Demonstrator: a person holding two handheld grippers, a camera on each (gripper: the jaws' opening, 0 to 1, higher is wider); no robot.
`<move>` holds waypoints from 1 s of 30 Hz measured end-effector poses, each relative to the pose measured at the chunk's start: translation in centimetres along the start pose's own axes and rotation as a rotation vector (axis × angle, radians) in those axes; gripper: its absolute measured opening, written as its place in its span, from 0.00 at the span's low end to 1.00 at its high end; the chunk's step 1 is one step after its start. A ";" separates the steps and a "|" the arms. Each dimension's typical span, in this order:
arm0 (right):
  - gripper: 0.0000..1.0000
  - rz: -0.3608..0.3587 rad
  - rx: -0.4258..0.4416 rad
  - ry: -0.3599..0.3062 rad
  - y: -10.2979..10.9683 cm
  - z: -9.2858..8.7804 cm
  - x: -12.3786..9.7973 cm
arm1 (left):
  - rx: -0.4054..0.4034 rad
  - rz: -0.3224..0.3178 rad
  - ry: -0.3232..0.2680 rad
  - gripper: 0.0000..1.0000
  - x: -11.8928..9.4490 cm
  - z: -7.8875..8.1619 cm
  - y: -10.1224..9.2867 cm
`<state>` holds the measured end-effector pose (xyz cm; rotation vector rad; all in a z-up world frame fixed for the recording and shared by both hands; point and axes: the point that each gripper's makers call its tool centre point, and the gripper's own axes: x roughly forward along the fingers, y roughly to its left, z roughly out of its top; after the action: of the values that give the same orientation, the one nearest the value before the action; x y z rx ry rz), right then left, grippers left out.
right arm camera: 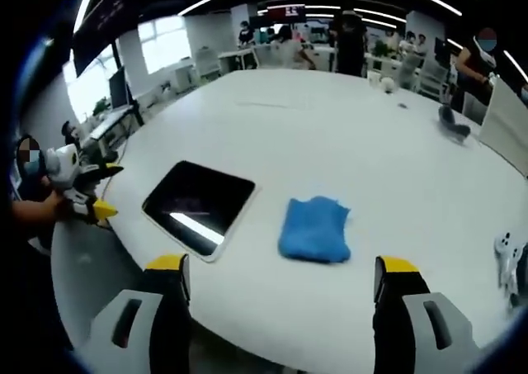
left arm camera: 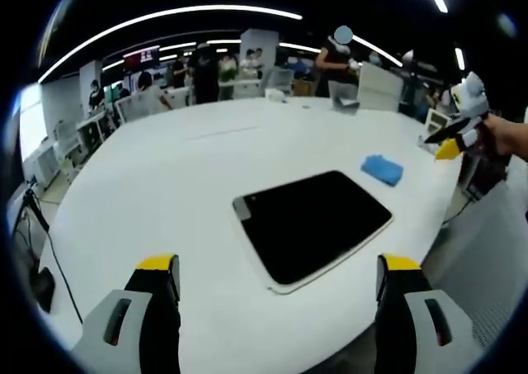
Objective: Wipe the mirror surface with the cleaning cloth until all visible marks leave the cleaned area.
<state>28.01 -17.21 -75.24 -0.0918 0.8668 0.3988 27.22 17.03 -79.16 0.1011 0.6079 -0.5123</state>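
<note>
Not started yet — blue cleaning cloth [right arm camera: 314, 229] lying untouched right of the mirror [right arm camera: 198, 205]. Right gripper [right arm camera: 280, 295] and left gripper [left arm camera: 276, 295] both spread wide, empty. Next up, probably — reaching for the cloth.

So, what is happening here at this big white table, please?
A person holds a gripper in each hand above a large white table. A flat rectangular mirror with a dark reflecting surface lies near the table edge, and a crumpled blue cleaning cloth lies beside it, apart from it. The left gripper and the right gripper are both open and hold nothing. Wiping has not yet begun.
</note>
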 end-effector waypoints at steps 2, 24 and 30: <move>0.88 0.005 0.020 -0.001 -0.2 0.9 -0.3 | -0.002 -0.001 0.002 1.00 0.0 0.0 0.0; 0.77 0.014 0.011 0.197 -3.0 10.2 -2.9 | 0.011 -0.023 0.027 0.99 0.3 -0.7 -0.2; 0.77 0.021 -0.003 0.217 -3.2 11.5 -2.7 | 0.010 -0.024 0.030 0.99 0.3 -0.8 -0.2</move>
<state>35.95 -18.22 -66.00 -0.1307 1.0818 0.4145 26.92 16.86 -79.96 0.1112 0.6364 -0.5384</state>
